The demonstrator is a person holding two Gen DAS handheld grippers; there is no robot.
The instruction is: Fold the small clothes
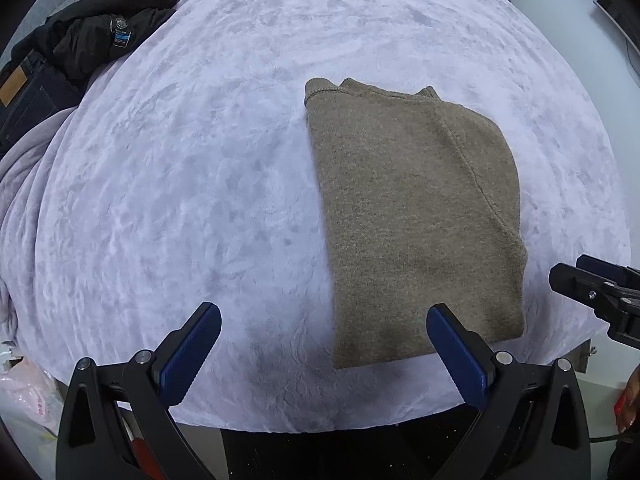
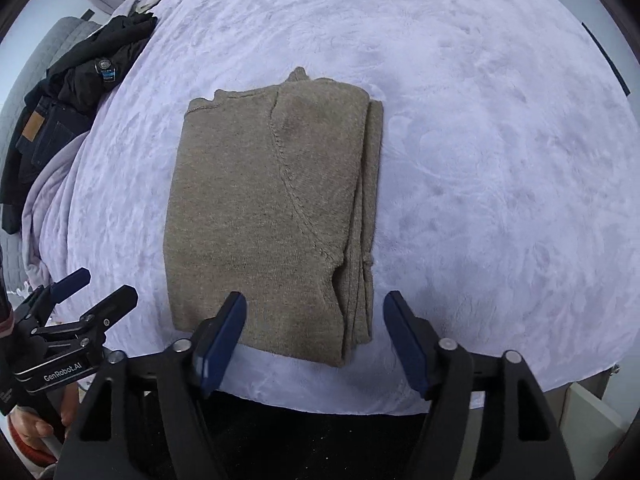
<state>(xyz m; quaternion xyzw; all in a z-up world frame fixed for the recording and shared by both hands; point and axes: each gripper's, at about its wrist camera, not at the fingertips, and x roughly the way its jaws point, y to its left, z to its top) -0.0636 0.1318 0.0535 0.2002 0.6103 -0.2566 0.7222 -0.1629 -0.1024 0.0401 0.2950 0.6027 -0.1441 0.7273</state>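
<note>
Hovering above folded brown sweater [image 2: 272, 208], both tools clear of it. Sweater lies flat on lilac blanket [image 2: 480, 160], near front edge of bed, right layers stacked. Left hand-held gripper [image 1: 324, 344] spread, nothing between pads. Right hand-held gripper [image 2: 316, 328] spread, empty. Risk: stacked right edge slipping loose if nudged; plush blanket dragging knit. Dark clothes pile [image 1: 80, 40] far left, well apart.

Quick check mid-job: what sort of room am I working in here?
Most likely a bedroom at home. The folded brown sweater lies on a plush lilac blanket spread like bedding, with a heap of dark clothes piled at its far left edge.
</note>
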